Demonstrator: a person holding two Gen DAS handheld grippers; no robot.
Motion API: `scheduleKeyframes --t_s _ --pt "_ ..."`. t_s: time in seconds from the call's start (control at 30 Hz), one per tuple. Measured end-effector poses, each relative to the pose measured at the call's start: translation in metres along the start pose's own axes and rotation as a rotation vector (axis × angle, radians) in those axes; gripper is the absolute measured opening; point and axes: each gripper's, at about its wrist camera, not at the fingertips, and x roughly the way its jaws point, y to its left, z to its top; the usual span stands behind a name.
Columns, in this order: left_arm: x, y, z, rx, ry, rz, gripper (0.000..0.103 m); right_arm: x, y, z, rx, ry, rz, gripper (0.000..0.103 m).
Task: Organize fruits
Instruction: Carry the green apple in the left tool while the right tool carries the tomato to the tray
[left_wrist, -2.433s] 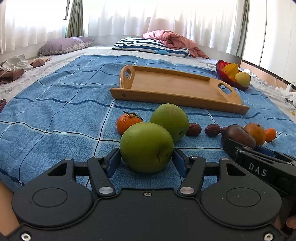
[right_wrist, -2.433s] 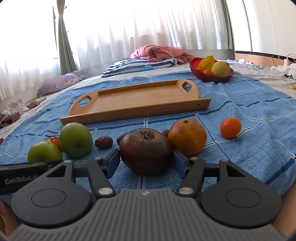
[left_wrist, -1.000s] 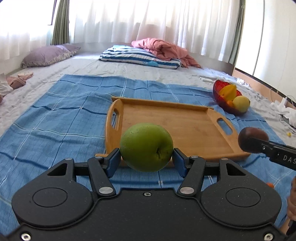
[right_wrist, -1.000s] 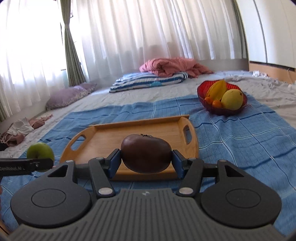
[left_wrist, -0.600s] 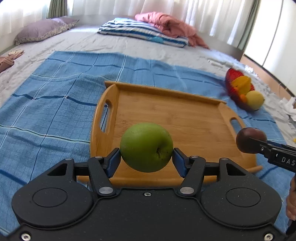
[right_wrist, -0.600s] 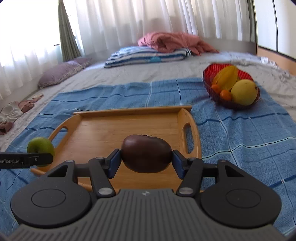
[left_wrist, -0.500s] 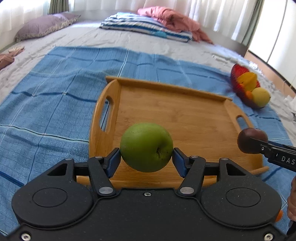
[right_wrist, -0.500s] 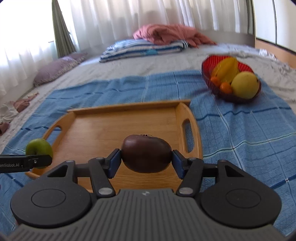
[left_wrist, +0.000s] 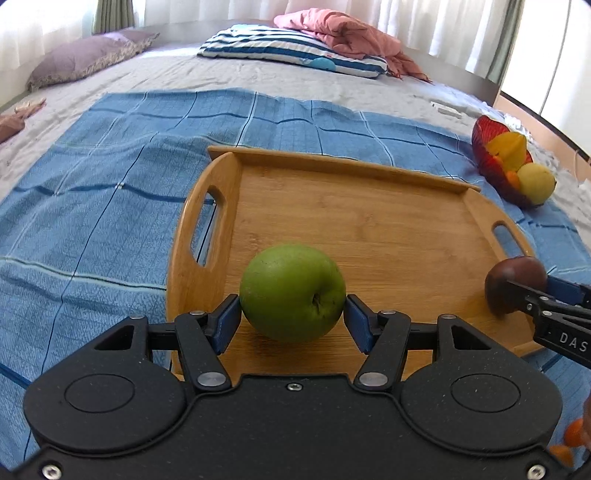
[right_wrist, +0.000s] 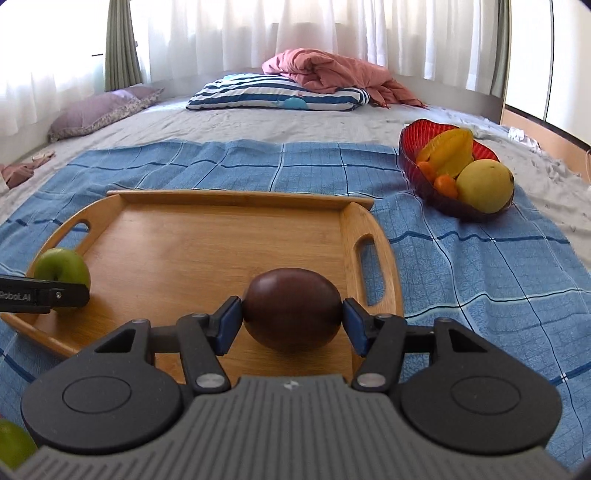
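Both grippers hover over the wooden handled tray (left_wrist: 351, 221): left gripper (left_wrist: 292, 320) clamps a round green apple (left_wrist: 291, 291), right gripper (right_wrist: 291, 321) clamps a dark maroon oval fruit (right_wrist: 291, 308) (next, likely: lower, release).

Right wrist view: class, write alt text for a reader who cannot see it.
The right gripper holds a dark brown fruit over the near right part of a wooden tray on a blue checked cloth. At left, the left gripper holds a green apple; a red fruit bowl sits beyond.

A green fruit (right_wrist: 13, 445) is cut off at the near left corner — orange fruits (left_wrist: 570, 441) blur at the near right edge, partly hidden.
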Motion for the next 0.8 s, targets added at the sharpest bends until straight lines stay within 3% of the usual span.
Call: scheduleKeyframes --t_s 0.5,0.8 --pt "-0.003 -0.003 -0.008 0.058 -0.016 -0.001 0.06 -0.016 -0.016 -0.014 0.084 0.071 0.06 0.062" --pt "-0.003 0.002 -0.015 0.049 0.003 -0.005 0.072 -0.017 -0.016 -0.017 0.081 0.066 0.059 0.063"
